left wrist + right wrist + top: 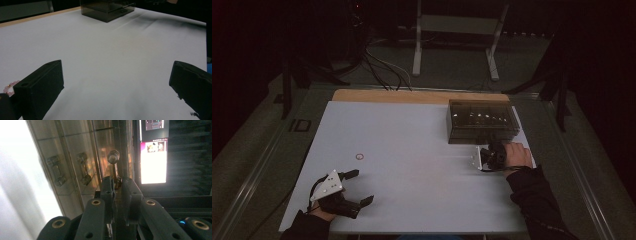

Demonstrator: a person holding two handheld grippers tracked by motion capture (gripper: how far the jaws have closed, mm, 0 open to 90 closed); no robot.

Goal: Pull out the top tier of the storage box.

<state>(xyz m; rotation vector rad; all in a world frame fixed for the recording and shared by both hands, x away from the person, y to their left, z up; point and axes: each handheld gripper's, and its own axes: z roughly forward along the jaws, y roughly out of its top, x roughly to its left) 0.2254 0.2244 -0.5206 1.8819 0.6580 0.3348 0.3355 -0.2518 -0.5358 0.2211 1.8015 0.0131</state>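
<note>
- White tabletop [412,190], matte, is laid over a wooden board whose bare edge [412,96] is left showing at the far side; a plain working surface is judged the purpose.
- Left gripper [357,186], carried in the left hand [319,214] at the near left corner, is kept low over the table with its jaws spread wide and nothing between them. It is judged to be parked in readiness. In the left gripper view the two black jaws frame bare table.
- Bead bracelet [359,156], pink with small gold spacers, is left lying flat on the tabletop beyond the left gripper, apart from it. In the left gripper view a few of its beads [11,85] are seen beside the left jaw.
- Drawer box [482,121], smoked transparent plastic, is set at the far right of the table. A row of small drawers with dumbbell-shaped handles [85,168] is seen through its front in the right gripper view.
- Right gripper [490,150], carried in the right hand [517,155], is brought against the near face of the box. Its jaws are drawn narrow and are pinched on one drawer handle [113,162], its lower end caught between the pads; a pull to open that drawer is judged to be prepared.
</note>
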